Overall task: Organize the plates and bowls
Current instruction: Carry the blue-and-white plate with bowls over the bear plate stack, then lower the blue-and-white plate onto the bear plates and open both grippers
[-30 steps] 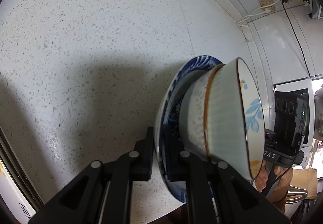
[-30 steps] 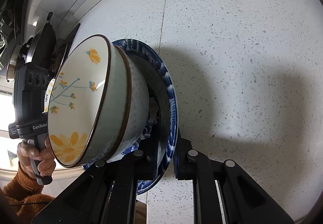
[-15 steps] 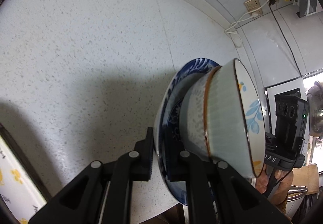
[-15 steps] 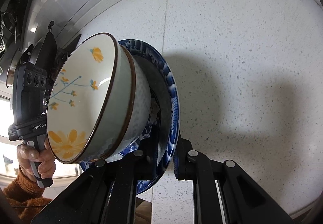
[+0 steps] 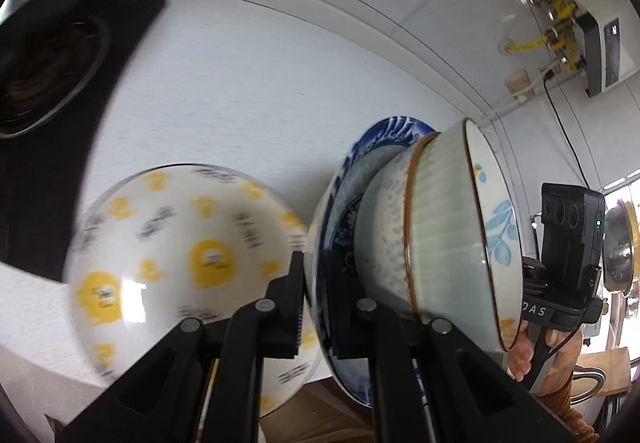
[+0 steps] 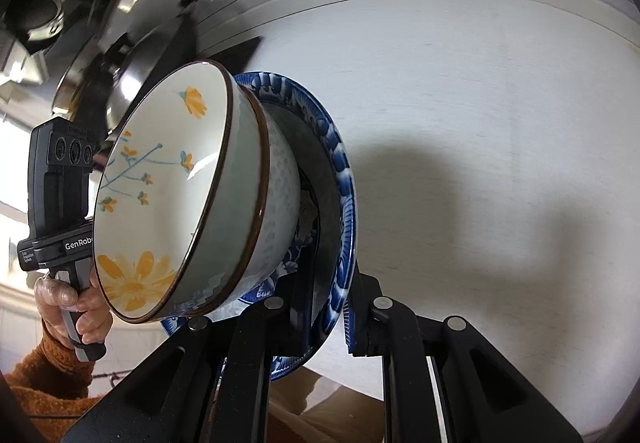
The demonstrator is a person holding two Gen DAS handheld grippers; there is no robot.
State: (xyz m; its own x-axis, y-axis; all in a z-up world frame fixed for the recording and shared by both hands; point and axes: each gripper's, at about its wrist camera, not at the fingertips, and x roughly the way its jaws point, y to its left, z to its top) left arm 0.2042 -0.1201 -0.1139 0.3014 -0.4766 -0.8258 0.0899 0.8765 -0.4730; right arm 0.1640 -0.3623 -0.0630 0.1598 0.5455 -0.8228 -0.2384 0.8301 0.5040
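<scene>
1. Closest up, both grippers are pinching the same blue-and-white plate [image 5: 332, 203] by its rim, one from each side. The left gripper [image 5: 314, 295] has its black fingers [image 5: 290, 303] clamped tight on the plate's edge, and the right gripper [image 6: 330, 307] is clenched on the opposite edge the same way.
2. The plate is held up off the white speckled counter [image 6: 480, 103], and there are two bowls nested on it: a pale dotted lower bowl [image 6: 286, 195] and, sitting inside that, a brown-rimmed flower bowl [image 6: 160, 195] with orange blooms and blue sprigs.
3. Just left of the left gripper, pretty blurry, a white plate with yellow prints [image 5: 180, 255] lies on the counter near its front edge.
4. Past the stack, each camera catches the other handle, with a hand [image 6: 76, 307] in an orange sleeve gripping it.
5. Further back: a black cooktop [image 5: 44, 147] at the counter's left end, a steel pot lid [image 6: 132, 55], the wall, and a wall heater with yellow fittings [image 5: 592, 43].
</scene>
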